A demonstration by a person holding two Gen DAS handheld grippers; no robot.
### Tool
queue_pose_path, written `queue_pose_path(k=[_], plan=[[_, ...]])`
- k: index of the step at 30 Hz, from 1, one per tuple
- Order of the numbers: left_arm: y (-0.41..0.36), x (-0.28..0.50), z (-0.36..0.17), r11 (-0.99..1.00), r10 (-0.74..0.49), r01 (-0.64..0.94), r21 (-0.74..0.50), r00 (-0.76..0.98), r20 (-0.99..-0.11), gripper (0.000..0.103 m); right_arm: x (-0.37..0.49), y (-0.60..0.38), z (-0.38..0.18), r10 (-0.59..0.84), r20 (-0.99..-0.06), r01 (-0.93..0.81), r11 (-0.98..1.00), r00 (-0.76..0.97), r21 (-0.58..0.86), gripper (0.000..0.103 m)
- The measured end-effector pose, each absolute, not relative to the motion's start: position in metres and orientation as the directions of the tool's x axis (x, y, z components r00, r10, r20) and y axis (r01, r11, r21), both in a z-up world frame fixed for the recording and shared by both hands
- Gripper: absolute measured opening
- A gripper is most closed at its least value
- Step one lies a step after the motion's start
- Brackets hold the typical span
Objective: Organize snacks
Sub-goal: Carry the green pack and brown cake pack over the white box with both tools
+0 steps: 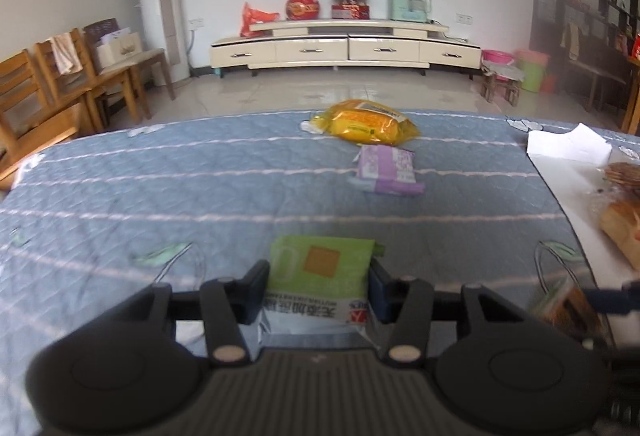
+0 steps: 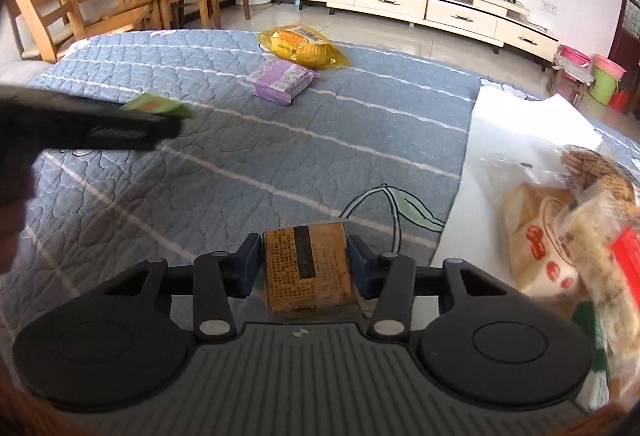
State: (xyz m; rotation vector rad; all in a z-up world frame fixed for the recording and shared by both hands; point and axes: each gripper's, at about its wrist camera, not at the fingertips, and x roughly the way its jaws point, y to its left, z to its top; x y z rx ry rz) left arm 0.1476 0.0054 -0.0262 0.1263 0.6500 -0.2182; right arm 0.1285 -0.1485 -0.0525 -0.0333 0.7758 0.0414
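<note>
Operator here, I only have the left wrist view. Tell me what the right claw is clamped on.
Observer: The right claw is shut on a brown snack packet printed with dark text.
Operator: Report what lies right of it.
Observer: A white sheet holding bagged snacks, nearest a white bread bag with red print.
Operator: Confirm my left claw from your side.
Observer: The left claw's black finger crosses the right view, with the green packet's edge showing above it.
</note>
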Motion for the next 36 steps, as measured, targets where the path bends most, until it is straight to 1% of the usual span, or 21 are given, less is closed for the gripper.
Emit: queue_pose_path(k=[5,10,12,18,28,33,36], plan=[[0.011,0.114,-0.011,0.978,-0.115,0.197,0.073,0.792,-0.600,0.050,0.107,-0.142,-0.036,0.032,-0.668,-0.039,0.999,0.744,0.005,0.054],[0.016,0.081,0.004,0.983,-0.103,0.173,0.064,0.804,-0.586,0.050,0.082,-0.134,-0.016,0.036,-0.633,-0.044,0.999,0.774,0.003,0.053],[0.019,0.071,0.010,0.984,-0.115,0.171,0.041,0.802,-0.587,0.050,0.071,-0.132,-0.008,0.032,-0.619,-0.047,0.999,0.784,-0.008,0.053],[0.025,0.042,0.026,0.988,-0.116,0.156,0.021,0.814,-0.570,0.050,0.039,-0.128,0.012,0.038,-0.593,-0.038,0.999,0.804,0.012,0.053],[0.025,0.006,0.044,0.987,-0.117,0.158,0.030,0.835,-0.538,0.050,-0.004,-0.132,0.044,0.020,-0.547,-0.027,1.000,0.837,-0.004,0.053],[0.025,-0.008,0.051,0.984,-0.150,0.180,0.004,0.834,-0.531,0.050,-0.020,-0.135,0.053,0.003,-0.530,-0.008,1.000,0.848,-0.007,0.052],[0.020,-0.014,0.053,0.982,-0.156,0.190,0.012,0.840,-0.520,0.050,-0.028,-0.136,0.056,-0.009,-0.522,0.002,1.000,0.853,-0.014,0.052]])
